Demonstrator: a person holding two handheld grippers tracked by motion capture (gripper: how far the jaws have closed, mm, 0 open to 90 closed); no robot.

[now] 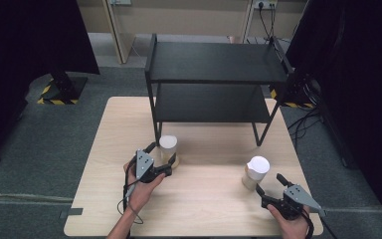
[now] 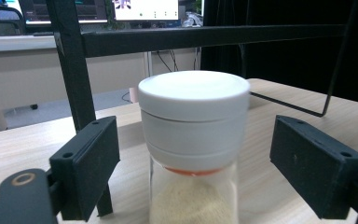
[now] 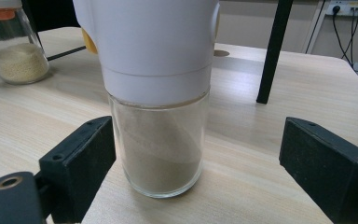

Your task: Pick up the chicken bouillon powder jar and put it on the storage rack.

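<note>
Two glass jars with white lids stand on the wooden table (image 1: pixel 204 204). The left jar (image 1: pixel 168 149), holding pale grains, stands by the shelf's front left leg. My left gripper (image 1: pixel 161 154) is open, one jaw on each side of that jar (image 2: pixel 193 140) and neither touching it. The right jar (image 1: pixel 256 172) has a tall white cap and brownish powder. My right gripper (image 1: pixel 269 183) is open just behind it; in the right gripper view the jar (image 3: pixel 158 116) stands between the spread jaws (image 3: pixel 196 154), untouched.
A black two-tier metal shelf (image 1: pixel 216 74) stands on the far half of the table, both tiers bare. Its front left post (image 2: pixel 72 70) rises close behind the left jar. The grain jar (image 3: pixel 16 51) sits far left in the right gripper view.
</note>
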